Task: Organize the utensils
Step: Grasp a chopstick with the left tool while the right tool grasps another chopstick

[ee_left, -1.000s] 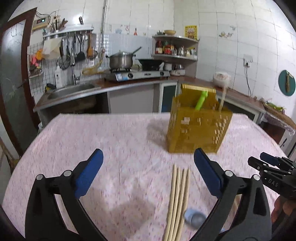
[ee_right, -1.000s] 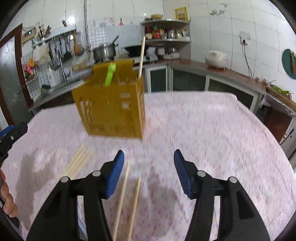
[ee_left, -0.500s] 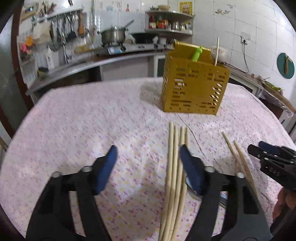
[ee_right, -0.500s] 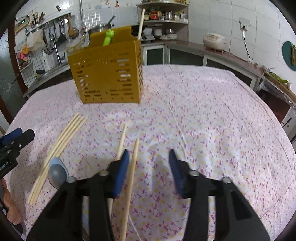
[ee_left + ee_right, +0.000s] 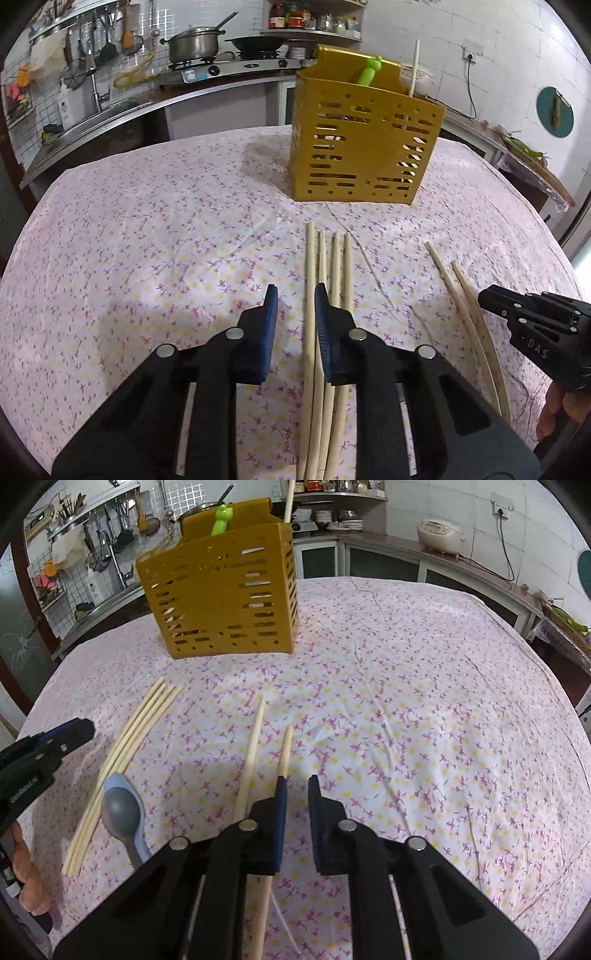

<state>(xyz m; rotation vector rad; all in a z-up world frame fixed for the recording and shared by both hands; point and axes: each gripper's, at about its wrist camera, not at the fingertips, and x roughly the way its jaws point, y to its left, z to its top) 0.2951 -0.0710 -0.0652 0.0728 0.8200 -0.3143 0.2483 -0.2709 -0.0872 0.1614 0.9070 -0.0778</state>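
A yellow slotted utensil holder stands on the flowered tablecloth, with a green-handled utensil and one chopstick in it; it also shows in the right wrist view. Several chopsticks lie in a bundle in front of it. My left gripper is low over the cloth, its jaws narrowed to a small gap with the bundle's leftmost stick by the right finger. Two more chopsticks lie before my right gripper, whose jaws are also narrowed and hold nothing. A grey-blue spoon lies beside the bundle.
The table sits in a kitchen. A counter with a sink and stove runs behind it, a rice cooker at the right. The other gripper shows at each view's edge.
Both grippers have dropped towards the table and their jaws have closed from wide open to a narrow gap. The left one has shifted onto the chopstick bundle.
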